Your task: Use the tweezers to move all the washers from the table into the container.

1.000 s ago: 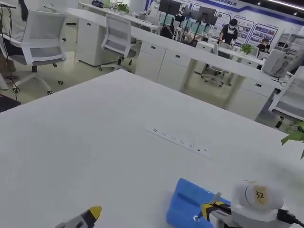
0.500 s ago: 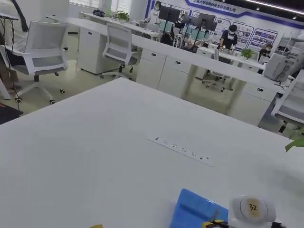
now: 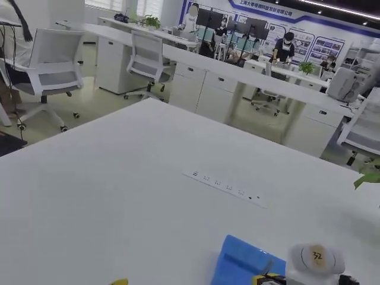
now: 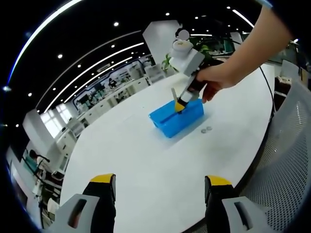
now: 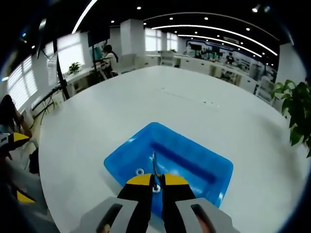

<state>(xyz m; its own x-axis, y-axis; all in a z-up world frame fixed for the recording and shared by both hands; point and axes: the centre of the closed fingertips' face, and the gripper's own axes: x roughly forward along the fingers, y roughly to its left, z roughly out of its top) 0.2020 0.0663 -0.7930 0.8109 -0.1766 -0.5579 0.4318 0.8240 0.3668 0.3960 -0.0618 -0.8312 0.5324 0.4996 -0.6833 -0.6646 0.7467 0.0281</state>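
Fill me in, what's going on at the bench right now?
A person is working with a gripper in each hand. The right gripper is shut on the tweezers, with their tip over the blue container, where one washer already lies. Two washers are on the table beside the container. The left gripper hangs open and empty above the table.

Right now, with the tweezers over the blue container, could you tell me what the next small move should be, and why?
Probably lift the right tool and swing its tweezers out to the two washers on the table beside the blue container: one washer already lies inside, while those two lie outside.
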